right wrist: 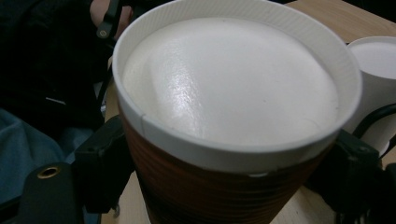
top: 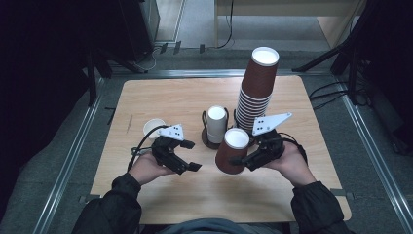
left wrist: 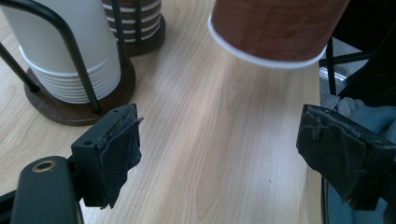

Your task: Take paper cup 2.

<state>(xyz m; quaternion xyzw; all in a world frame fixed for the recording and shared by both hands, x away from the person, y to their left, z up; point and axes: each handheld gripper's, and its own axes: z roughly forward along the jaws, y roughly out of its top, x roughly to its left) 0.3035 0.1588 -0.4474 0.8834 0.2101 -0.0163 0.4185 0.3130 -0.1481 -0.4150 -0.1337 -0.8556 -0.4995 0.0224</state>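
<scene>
Brown cup (top: 232,150) held upside down, white base up, clamped across its wall between the jaws of the right gripper (top: 243,160), just in front of the white stack (top: 216,124) and apart from the tall brown stack (top: 256,92) behind it; seen close in the right gripper view as cup (right wrist: 233,121) squeezed between both pads, rim pointing down, tilted a little. Left gripper (top: 191,156) hovering left of the white stack, jaws apart with nothing between them, bare table (left wrist: 224,154) showing in the gap; loose white cup (top: 154,127) lying further left of the white stack. Judged step: bringing the pulled cup down toward the table in front of the white stack. Best done slowly; grip kept light enough not to crush the paper wall; tilt levelled before contact so the rim lands flat; path kept clear of the white stack's wire holder (left wrist: 70,46); empty left gripper kept wide and ready to steady or take the cup; release only once the rim sits fully on the wood.
</scene>
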